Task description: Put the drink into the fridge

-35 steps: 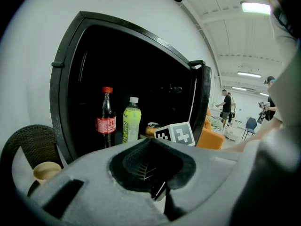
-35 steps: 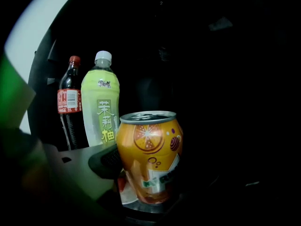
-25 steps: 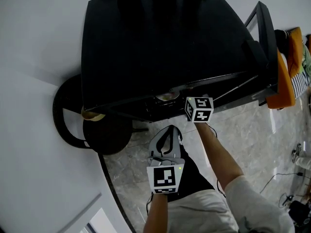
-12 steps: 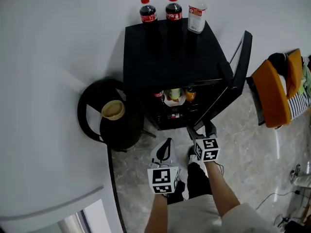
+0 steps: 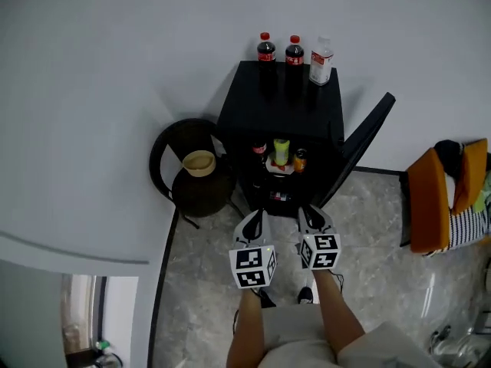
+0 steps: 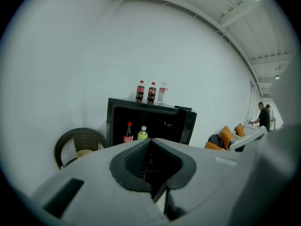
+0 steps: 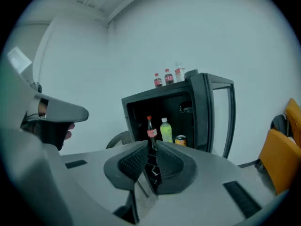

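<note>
**Tongs.** The left tongs [image 5: 254, 219] are closed tip to tip and hold nothing. The right tongs [image 5: 311, 215] are closing. A narrow slit is left between the pads, with nothing in it. Both are held low, well apart from the fridge [image 5: 280, 106], whose door [image 5: 367, 140] stands open to the right.

**Location of the drinks.** Three bottles stand in a row on the fridge top, against the wall: two cola bottles [image 5: 266, 50] and a clear water bottle [image 5: 321, 61]. A further cola bottle [image 5: 260, 149], a green bottle [image 5: 281, 150] and a can [image 5: 300, 159] already stand on the shelf inside. The next drink to move is probably one from the top.

**Orientation.** Every bottle is upright, long axis vertical, cap uppermost.

**Handling.** Treat a full plastic bottle as moderately heavy. The wall is likely smooth and yields slightly under pressure. Grip across the body at mid-height, around the label, not at the cap. Keep it vertical during transfer.
</note>
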The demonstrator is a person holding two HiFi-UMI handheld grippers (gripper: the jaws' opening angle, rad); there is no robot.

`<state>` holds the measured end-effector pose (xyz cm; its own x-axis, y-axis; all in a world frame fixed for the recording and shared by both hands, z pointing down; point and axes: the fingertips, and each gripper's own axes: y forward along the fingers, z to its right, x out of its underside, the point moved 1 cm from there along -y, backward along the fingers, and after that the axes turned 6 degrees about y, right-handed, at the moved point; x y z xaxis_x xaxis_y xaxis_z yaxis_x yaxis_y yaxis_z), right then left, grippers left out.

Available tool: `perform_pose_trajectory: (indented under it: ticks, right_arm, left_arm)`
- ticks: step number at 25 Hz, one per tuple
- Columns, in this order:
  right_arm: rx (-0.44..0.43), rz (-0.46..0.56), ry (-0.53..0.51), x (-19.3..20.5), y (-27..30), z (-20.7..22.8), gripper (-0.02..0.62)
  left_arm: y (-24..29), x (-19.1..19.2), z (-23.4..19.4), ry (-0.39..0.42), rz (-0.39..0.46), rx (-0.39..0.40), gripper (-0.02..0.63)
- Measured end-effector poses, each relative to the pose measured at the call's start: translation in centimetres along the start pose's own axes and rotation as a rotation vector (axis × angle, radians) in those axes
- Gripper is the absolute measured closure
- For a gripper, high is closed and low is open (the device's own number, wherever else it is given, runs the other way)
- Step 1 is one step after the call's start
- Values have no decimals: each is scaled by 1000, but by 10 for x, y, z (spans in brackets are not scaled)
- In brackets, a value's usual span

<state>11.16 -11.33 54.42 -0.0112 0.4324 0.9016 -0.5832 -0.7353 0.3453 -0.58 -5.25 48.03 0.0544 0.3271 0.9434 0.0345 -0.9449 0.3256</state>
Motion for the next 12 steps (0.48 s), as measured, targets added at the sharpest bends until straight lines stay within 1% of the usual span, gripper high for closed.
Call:
perform_pose_trajectory:
  ticks: [3,7,12]
  right_arm:
    - [-37,5,-4,-4,-34,4,586]
    - [-108,24,1,-4,-67,9,588]
    - [-152,-6,-14,4,-102,16,589]
  left_arm:
    - [-23,0,27,7,9,-39,597]
    - [-54,1,59,-6,51,-67,597]
    - [-80,11,93,45,43,-75,597]
